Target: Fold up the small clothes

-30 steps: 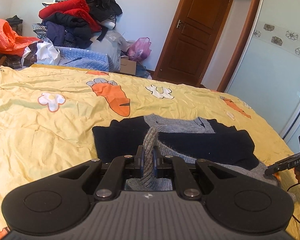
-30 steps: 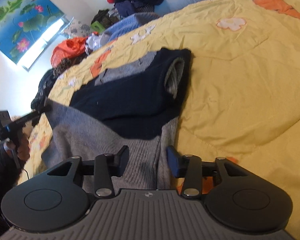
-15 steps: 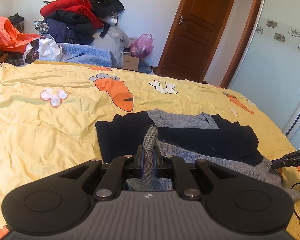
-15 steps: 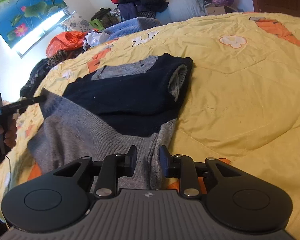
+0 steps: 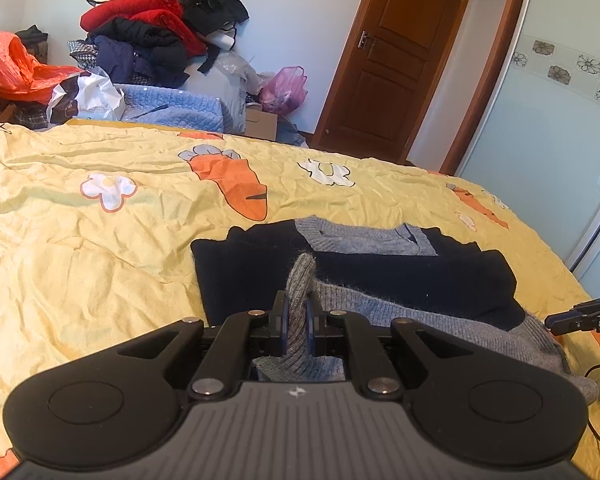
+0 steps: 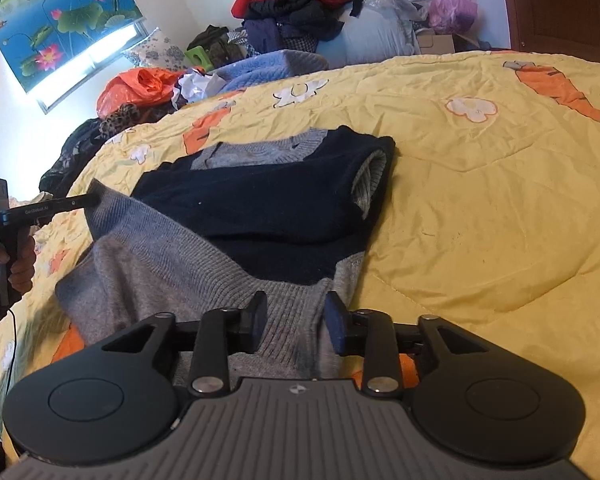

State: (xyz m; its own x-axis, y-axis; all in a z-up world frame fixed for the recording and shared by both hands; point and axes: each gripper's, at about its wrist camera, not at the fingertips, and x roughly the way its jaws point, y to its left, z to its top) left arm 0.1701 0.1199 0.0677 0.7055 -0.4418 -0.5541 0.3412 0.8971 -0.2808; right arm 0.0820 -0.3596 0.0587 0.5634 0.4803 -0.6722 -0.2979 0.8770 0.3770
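Opening again, right gripper (image 6: 294, 322) jaws part over grey hem w/o pinching it, so no grip yet. Left gripper (image 5: 296, 322) stays clamped on hem corner. Sweater (image 6: 260, 216) lies mid-frame on yellow bedspread (image 6: 480, 220), fold stalled.

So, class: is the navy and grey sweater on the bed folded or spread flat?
Partly folded. The sweater has its navy sleeves laid across the body, while the grey hem still lies unfolded on the yellow bedspread.
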